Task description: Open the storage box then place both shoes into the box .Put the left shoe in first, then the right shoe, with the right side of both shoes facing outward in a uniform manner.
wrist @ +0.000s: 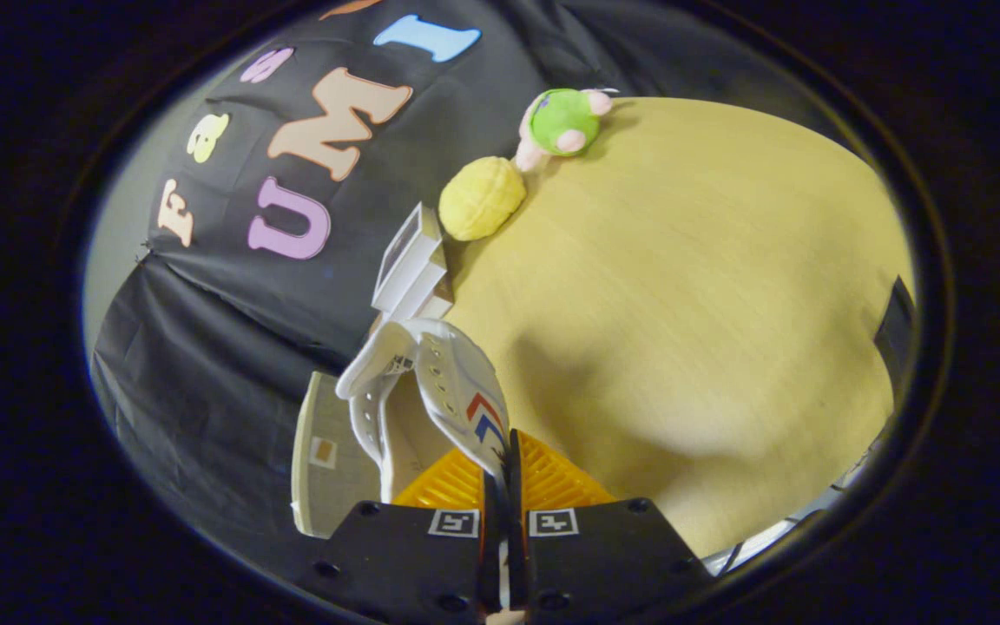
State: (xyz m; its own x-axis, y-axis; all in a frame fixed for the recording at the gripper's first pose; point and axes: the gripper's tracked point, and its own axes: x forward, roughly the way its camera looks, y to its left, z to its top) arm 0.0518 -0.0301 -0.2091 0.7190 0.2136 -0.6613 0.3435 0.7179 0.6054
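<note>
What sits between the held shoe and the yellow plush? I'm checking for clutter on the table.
In the gripper view, a small white box stands between the white shoe, pinched in the gripper, and the yellow plush.

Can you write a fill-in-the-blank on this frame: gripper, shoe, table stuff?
1. The gripper is shut on the white ___ with red and blue stripes.
2. The green plush toy lies beside a round ___ plush ball.
3. Both toys rest on the light ___ table.

Missing words: shoe; yellow; wooden

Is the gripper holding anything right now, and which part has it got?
Yes. The gripper is shut on a white shoe, both fingers pinching the thin edge of its side wall by the red and blue mark.
</note>
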